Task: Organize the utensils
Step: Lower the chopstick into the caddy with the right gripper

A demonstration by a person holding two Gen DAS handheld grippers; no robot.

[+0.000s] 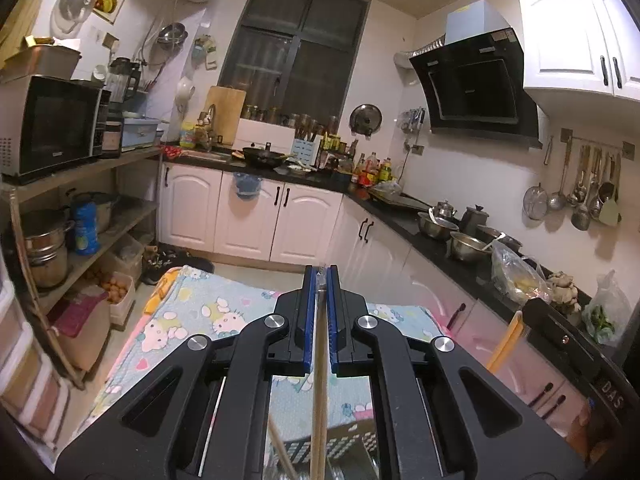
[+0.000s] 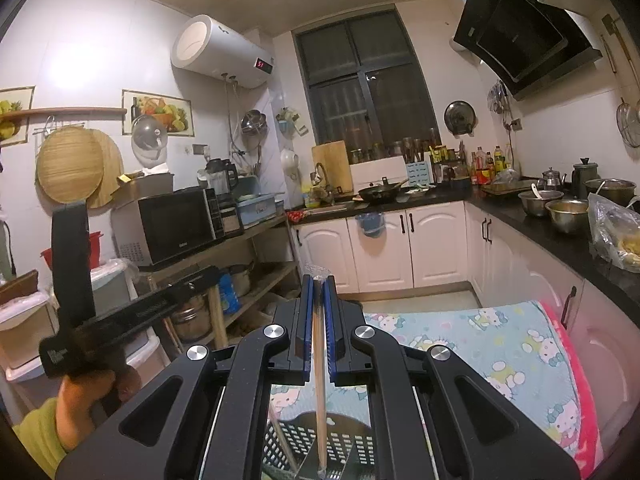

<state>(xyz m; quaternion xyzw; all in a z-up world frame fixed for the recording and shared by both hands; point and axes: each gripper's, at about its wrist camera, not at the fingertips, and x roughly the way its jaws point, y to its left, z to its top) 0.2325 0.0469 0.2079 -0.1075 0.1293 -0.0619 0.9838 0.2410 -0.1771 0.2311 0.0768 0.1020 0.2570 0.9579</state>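
My left gripper (image 1: 320,276) is shut on a thin wooden chopstick (image 1: 319,408) that hangs straight down between its blue pads. My right gripper (image 2: 319,280) is shut on another wooden chopstick (image 2: 320,408) in a clear wrapper, also hanging down. Both tips point into a dark perforated utensil basket (image 2: 280,444), also seen low in the left wrist view (image 1: 352,446). A second stick (image 1: 282,454) leans in that basket. The basket stands on a Hello Kitty cloth (image 2: 480,344). The left gripper's body (image 2: 132,312) shows at the left of the right wrist view.
Kitchen counters run along the far wall and right side, with a wok (image 1: 262,156), steel bowls (image 1: 470,246) and plastic bags (image 1: 516,276). Ladles hang on a wall rail (image 1: 584,196). A shelf with a microwave (image 1: 52,124) and pots stands at the left.
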